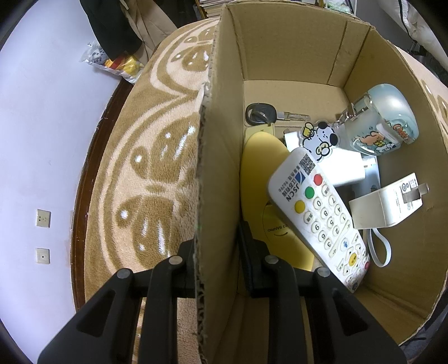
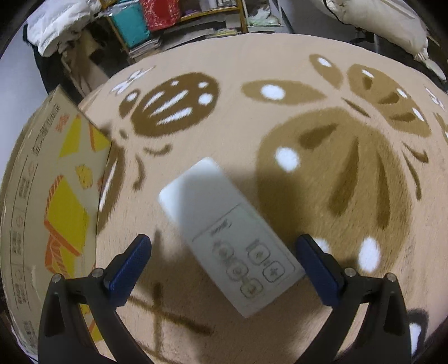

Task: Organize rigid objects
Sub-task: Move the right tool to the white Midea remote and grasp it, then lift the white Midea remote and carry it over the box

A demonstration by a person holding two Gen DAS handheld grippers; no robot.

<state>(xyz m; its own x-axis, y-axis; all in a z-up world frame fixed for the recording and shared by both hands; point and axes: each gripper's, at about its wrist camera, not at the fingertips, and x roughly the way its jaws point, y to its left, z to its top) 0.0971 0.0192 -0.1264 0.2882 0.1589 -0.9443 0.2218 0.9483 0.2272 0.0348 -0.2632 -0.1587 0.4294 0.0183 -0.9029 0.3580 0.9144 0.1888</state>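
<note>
My left gripper is shut on the near wall of an open cardboard box, one finger outside and one inside. In the box lie a long white remote with coloured buttons, a yellow disc-shaped item, a car key, a dog-shaped charm, a glass cup with cartoon print and a white charger block. My right gripper is open above a small white remote lying flat on the patterned blanket, its blue pads either side of the button end, not touching.
The tan blanket with brown leaf pattern covers the surface. The box's printed outer side stands at the left of the right wrist view. Shelves with books and bags lie beyond; a snack bag sits by the wall.
</note>
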